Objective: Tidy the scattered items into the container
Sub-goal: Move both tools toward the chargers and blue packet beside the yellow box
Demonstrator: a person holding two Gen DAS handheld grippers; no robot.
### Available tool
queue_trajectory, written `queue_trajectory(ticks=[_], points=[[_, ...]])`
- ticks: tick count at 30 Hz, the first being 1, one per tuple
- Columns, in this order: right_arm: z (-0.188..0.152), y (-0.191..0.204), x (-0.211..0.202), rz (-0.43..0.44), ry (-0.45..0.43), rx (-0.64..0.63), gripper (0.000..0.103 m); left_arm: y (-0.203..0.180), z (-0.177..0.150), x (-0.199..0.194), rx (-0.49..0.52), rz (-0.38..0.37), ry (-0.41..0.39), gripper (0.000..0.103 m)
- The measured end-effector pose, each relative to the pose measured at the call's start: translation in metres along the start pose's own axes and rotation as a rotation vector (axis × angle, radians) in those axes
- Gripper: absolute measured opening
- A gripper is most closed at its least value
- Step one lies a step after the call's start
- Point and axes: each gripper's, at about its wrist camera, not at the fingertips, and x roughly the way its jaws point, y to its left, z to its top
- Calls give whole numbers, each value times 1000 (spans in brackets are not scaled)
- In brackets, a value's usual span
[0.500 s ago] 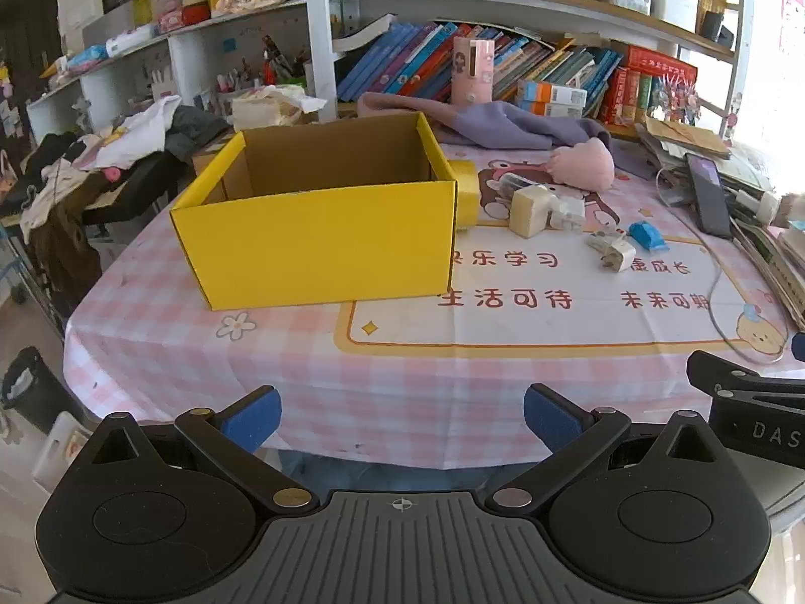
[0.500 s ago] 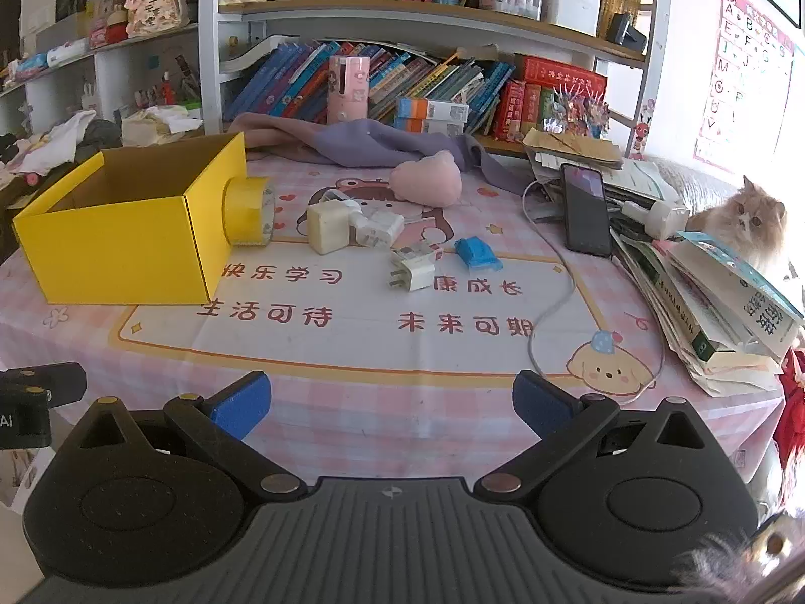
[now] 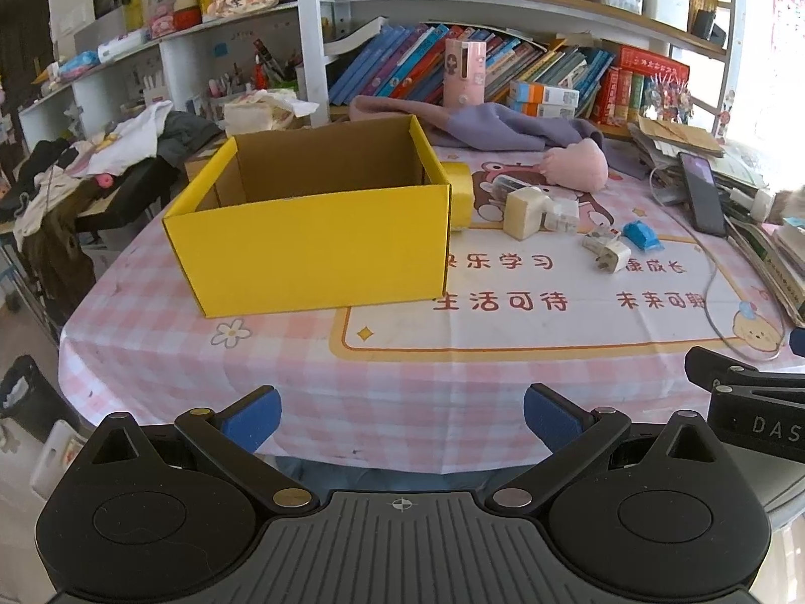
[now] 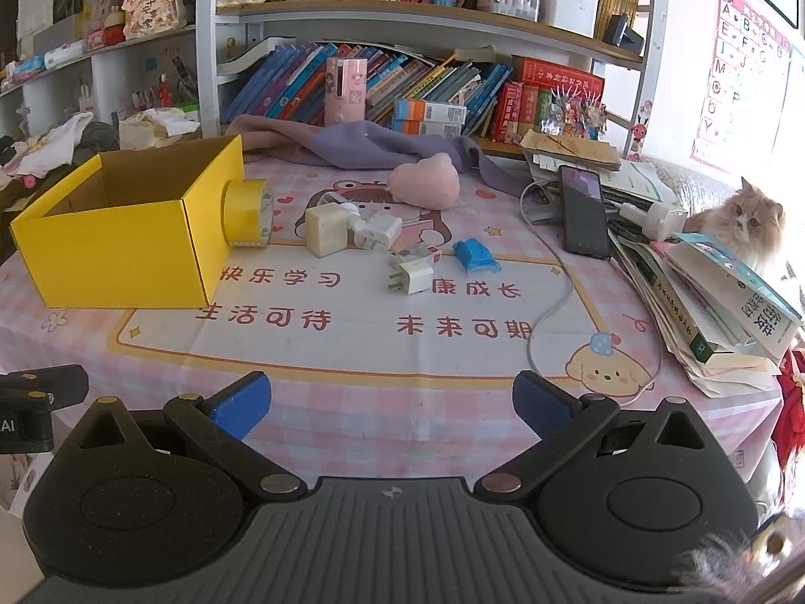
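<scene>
An open yellow cardboard box [image 3: 312, 246] [image 4: 126, 241] stands on the pink checked tablecloth, nothing visible inside. A yellow tape roll [image 4: 249, 220] [image 3: 460, 196] leans against its right wall. Right of it lie a cream charger block [image 4: 327, 231] [image 3: 526, 212], a white adapter [image 4: 377, 231], a white plug [image 4: 411, 276] [image 3: 611, 254] and a small blue item [image 4: 475, 254] [image 3: 641, 236]. A pink plush [image 4: 426, 185] [image 3: 576, 166] sits further back. My left gripper [image 3: 401, 415] and right gripper [image 4: 391, 402] hover open at the table's near edge, nothing between their fingers.
A black phone [image 4: 583, 211] and white cable [image 4: 548, 312] lie right of the items. Stacked books and papers [image 4: 704, 302] crowd the right edge, with a cat [image 4: 744, 224] behind. A purple cloth [image 4: 362, 146] and bookshelves line the back. Clothes [image 3: 75, 176] pile at left.
</scene>
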Motion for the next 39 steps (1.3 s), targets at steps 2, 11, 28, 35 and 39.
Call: queue_trajectory(ticks=[2,11,28,35,39], points=[[0,0,0,-2,-1,2,103,-1,0,0,2,-3,-1,103],[2,-3,-2,-10,-5,12,103,-1,1,0,3,-4,-2,103],[1,-2,-2,-9,-5,10,103,-1,1,1,8,-3,3,103],[1,-1,-1,-14,-7,16,103,-2,1,2,13,-5,0,103],[1,-1,-1,-14,-7,17,103,-1,3,2,21,-8,-2,103]])
